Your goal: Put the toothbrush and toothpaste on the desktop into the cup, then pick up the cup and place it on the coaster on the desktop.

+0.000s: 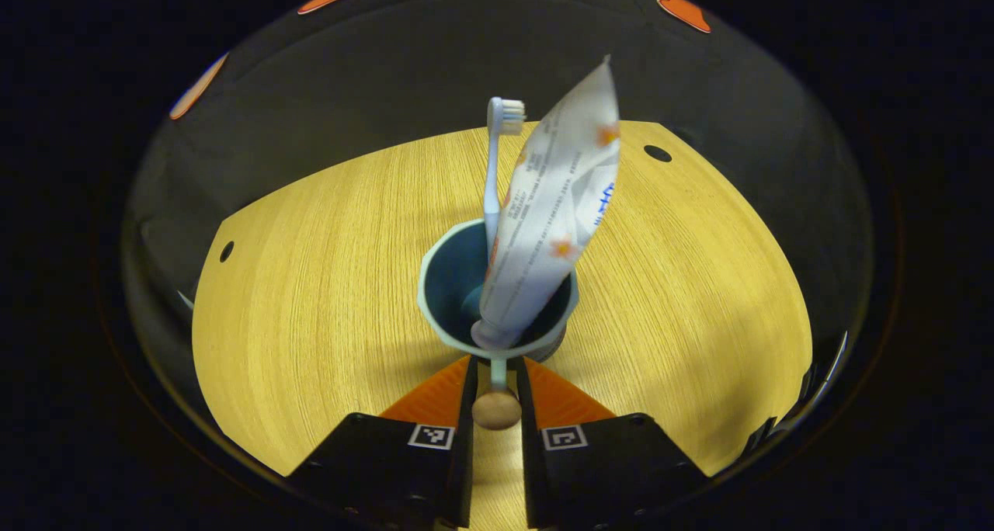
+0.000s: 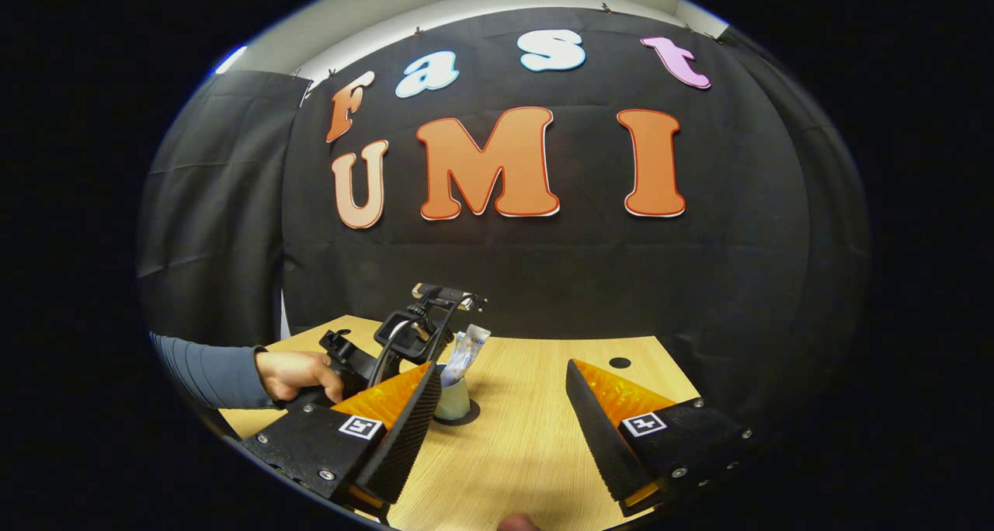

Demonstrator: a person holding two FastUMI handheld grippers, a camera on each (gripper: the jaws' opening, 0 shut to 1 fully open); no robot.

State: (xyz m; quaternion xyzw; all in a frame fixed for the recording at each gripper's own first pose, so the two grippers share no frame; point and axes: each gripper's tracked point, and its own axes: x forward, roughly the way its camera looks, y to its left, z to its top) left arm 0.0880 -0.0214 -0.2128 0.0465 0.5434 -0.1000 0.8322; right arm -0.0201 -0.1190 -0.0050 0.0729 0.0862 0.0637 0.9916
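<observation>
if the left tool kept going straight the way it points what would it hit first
The cup: the left tool is already closed on its handle, so the cup body, holding the toothpaste and toothbrush, lies directly ahead.

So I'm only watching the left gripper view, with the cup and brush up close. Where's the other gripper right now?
Observer: The right gripper hangs open above the table, off to one side of the cup, holding nothing.
Operator: Who holds the left gripper?
Observer: A hand in a blue-grey sleeve grips it from behind.
Operator: Is the cup on the coaster?
Observer: It seems so: a dark coaster shows under the cup's base.
</observation>
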